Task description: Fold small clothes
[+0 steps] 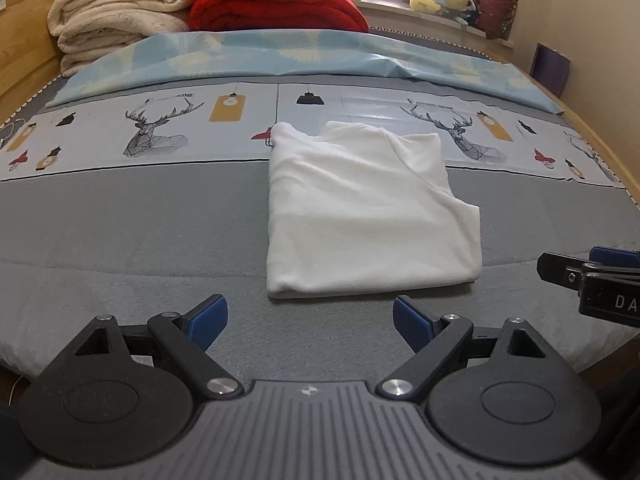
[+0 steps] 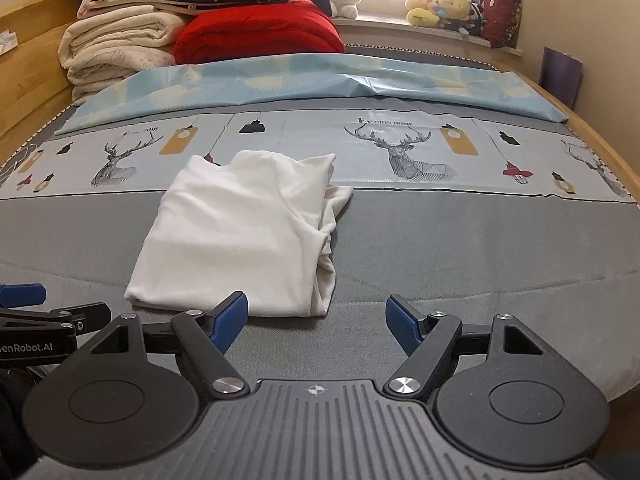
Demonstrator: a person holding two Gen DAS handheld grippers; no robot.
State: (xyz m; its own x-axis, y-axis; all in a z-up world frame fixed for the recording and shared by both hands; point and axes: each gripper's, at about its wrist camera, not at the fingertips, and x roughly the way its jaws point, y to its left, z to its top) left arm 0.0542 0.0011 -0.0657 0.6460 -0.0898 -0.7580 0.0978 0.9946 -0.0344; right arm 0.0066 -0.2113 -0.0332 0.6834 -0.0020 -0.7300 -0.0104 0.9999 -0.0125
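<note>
Left wrist view: the left claw (image 1: pixel 310 322) hangs over the grey bed (image 1: pixel 120 220) with its blue pads spread wide and nothing between them. A folded white garment (image 1: pixel 368 216) lies flat just beyond the pads, slightly right of centre, untouched. The right claw (image 1: pixel 592 268) shows at the right edge. Farther back lie a blue sheet (image 1: pixel 280 56), cream blankets (image 1: pixel 120 12) and a red quilt (image 1: pixel 276 4). Right wrist view: the right claw (image 2: pixel 316 322) is released too, holding nothing; the garment (image 2: pixel 240 232) lies ahead and left, its near edge just beside the left pad. Nothing blocks the way.
</note>
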